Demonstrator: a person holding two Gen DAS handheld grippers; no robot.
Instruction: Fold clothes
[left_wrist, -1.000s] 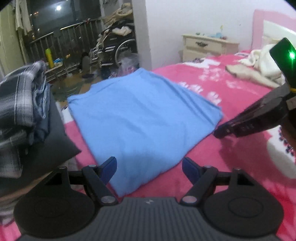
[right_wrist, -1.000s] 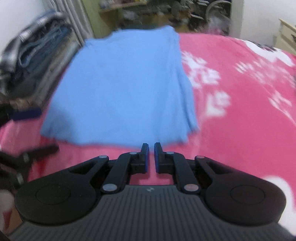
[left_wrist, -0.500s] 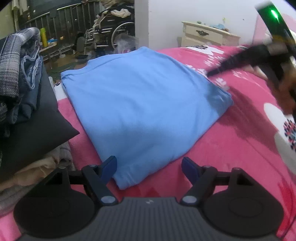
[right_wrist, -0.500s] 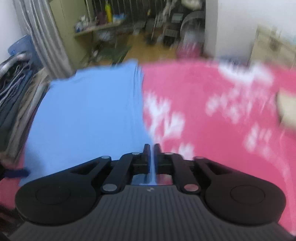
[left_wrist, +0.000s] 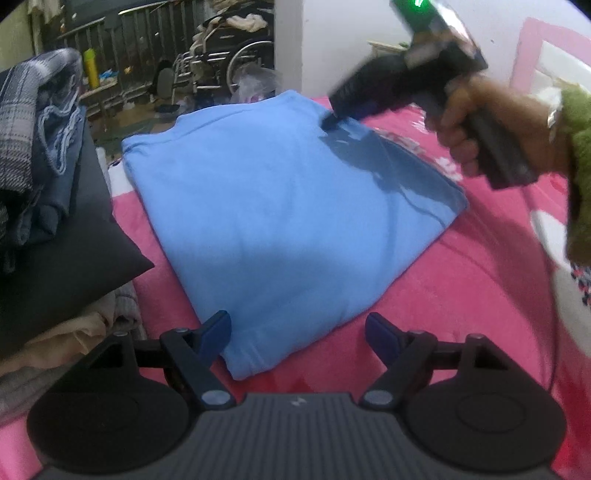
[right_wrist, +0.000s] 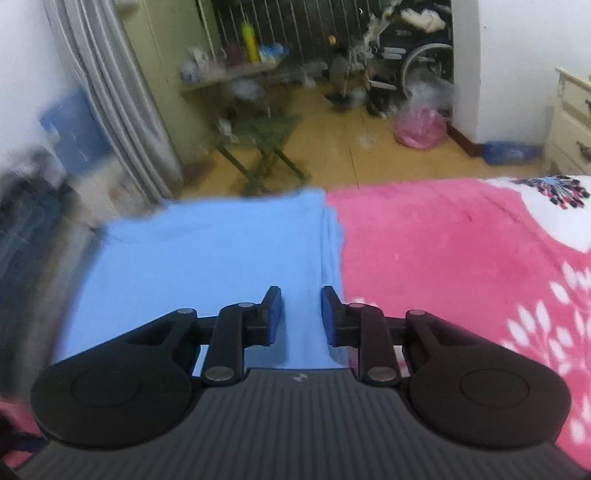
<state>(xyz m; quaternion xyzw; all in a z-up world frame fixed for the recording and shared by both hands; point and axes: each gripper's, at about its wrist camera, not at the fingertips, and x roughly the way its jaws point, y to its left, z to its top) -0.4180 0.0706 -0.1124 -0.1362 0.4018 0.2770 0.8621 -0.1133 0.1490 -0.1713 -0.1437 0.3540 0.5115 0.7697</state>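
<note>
Blue folded shirt (left_wrist: 288, 221) flat beneath both grippers' parted jaws, unheld.

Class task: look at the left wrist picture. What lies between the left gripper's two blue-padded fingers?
The near corner of the folded light-blue shirt, with pink fleece blanket beside it. The left gripper is open, not gripping; left wrist view.

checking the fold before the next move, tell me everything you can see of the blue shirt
The blue shirt is a plain light blue, soft knit-looking garment, folded into a rough rectangle with layered edges, lying flat on the pink blanket. Its near corner lies between the left gripper's wide-open fingers, untouched. The right gripper, jaws opening with nothing gripped, is at the far right edge; contact is unclear.
</note>
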